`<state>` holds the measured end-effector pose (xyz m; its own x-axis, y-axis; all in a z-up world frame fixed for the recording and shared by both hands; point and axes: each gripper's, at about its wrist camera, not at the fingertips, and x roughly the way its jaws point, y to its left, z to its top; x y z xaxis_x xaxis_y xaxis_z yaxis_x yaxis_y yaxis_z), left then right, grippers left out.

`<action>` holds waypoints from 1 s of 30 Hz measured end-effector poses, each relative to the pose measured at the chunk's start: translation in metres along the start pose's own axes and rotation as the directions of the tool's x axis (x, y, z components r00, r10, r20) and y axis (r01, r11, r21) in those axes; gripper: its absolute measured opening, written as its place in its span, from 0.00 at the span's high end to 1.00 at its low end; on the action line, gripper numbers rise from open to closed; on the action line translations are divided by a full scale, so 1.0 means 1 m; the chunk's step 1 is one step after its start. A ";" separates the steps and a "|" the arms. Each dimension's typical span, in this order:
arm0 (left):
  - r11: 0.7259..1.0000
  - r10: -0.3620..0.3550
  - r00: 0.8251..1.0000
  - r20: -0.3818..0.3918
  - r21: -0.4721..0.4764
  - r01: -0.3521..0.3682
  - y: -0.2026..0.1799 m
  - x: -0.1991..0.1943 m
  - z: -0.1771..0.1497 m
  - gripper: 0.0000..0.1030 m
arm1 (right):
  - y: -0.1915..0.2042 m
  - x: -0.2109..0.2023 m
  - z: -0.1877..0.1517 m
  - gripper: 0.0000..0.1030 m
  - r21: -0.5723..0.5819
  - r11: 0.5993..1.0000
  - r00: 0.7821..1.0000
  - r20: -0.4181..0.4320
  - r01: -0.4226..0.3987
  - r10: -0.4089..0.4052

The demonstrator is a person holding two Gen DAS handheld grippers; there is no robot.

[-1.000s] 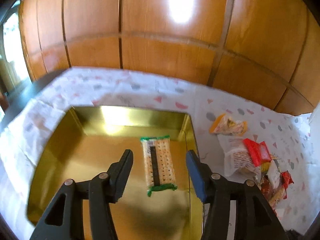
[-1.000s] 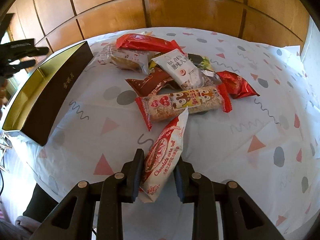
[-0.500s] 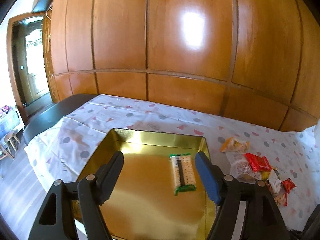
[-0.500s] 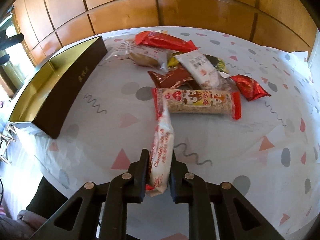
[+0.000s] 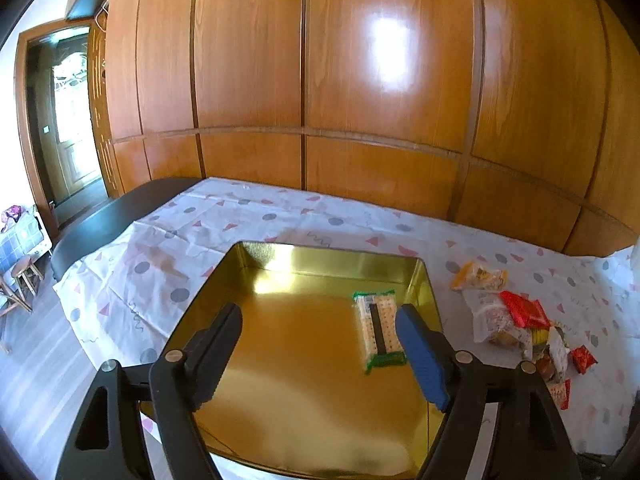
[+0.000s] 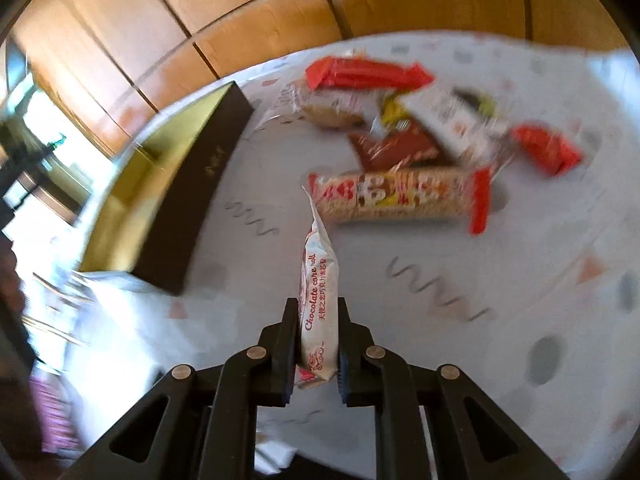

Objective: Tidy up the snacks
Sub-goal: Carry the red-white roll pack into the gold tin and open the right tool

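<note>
The right hand-held gripper pinches a chocolate core roll packet, while the left hand-held gripper is opening, nothing between its jaws, above the gold tin.

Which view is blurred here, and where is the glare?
Right wrist view: motion blur smears the snack pile and box; only the held chocolate roll packet stays readable. Left wrist view: sharp, with glare on the wood panelling and the gold tin.

**Legible print on the snacks**

The white wrapper carries red lettering reading "Chocolate core roll", with a line of Chinese characters beside it (too small to make out). The dark box side bears faint gold characters, blurred. The long biscuit pack shows printed hearts and lettering, smeared beyond reading.
</note>
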<state>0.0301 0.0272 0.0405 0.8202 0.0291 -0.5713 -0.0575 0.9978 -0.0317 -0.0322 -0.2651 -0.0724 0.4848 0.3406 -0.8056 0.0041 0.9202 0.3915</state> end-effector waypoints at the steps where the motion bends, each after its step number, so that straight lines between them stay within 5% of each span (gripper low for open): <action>1: 1.000 0.001 1.000 -0.007 0.000 -0.001 0.002 0.001 -0.003 0.23 | -0.002 -0.002 0.000 0.85 0.022 0.999 0.999 0.003 -0.045 0.045; 10: 1.000 0.006 0.999 -0.043 0.002 -0.006 0.011 0.006 -0.019 0.21 | 0.031 -0.020 0.020 0.85 -0.082 0.996 0.996 0.085 -0.027 0.034; 30: 0.997 0.074 0.990 -0.116 -0.012 -0.076 0.046 0.021 -0.046 0.21 | 0.160 0.038 0.067 0.85 -0.300 0.947 0.992 0.014 -0.119 0.129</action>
<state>0.0186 0.0715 -0.0105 0.7418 0.0957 -0.6637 -0.1262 0.9920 0.0019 0.0456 -0.1183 -0.0106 0.4937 0.4537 -0.7419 -0.3158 0.8884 0.3331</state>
